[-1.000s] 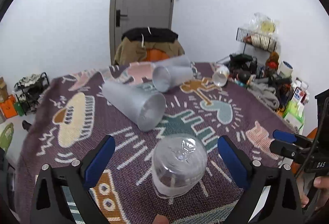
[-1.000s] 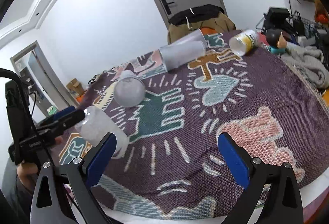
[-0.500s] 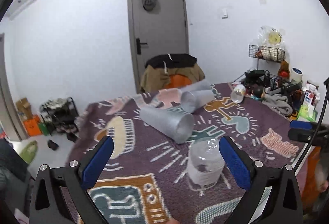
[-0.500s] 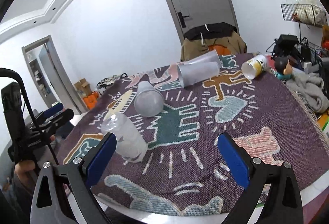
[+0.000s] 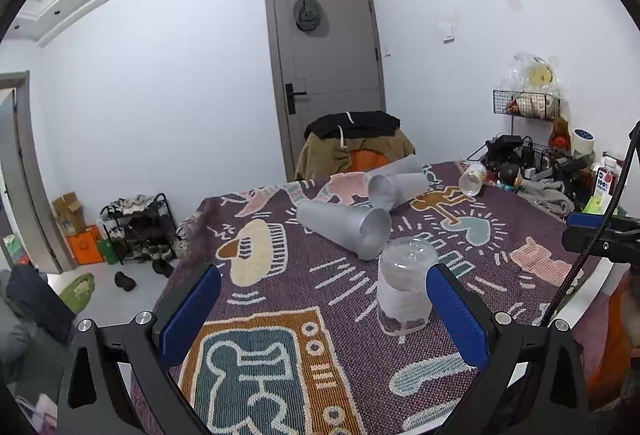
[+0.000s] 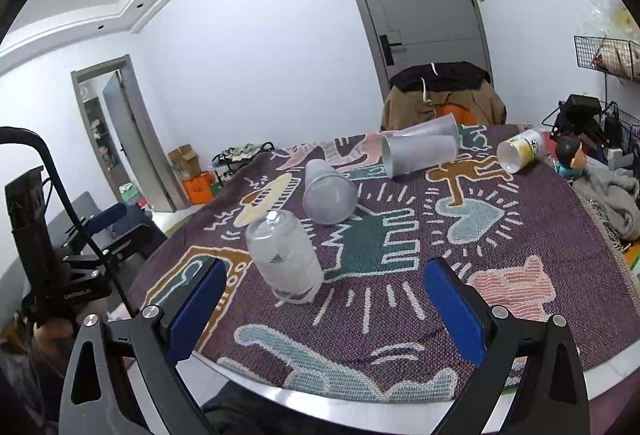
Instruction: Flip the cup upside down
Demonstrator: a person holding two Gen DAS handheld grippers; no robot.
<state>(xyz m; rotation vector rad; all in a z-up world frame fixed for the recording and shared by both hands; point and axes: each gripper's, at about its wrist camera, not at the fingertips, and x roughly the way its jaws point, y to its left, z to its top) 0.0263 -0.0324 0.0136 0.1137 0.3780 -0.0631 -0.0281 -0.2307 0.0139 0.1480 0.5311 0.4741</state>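
One clear cup (image 5: 405, 285), mouth down

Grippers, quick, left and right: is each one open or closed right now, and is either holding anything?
Left gripper: open, holding nothing; the clear cup stands upside down on the cloth ahead.
Right gripper: open, holding nothing.

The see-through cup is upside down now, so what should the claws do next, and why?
Probably reach the left claw to the nearest frosted cup, which lies on its side behind the see-through cup. That one already stands mouth-down on the blanket, and both claws are open and empty.
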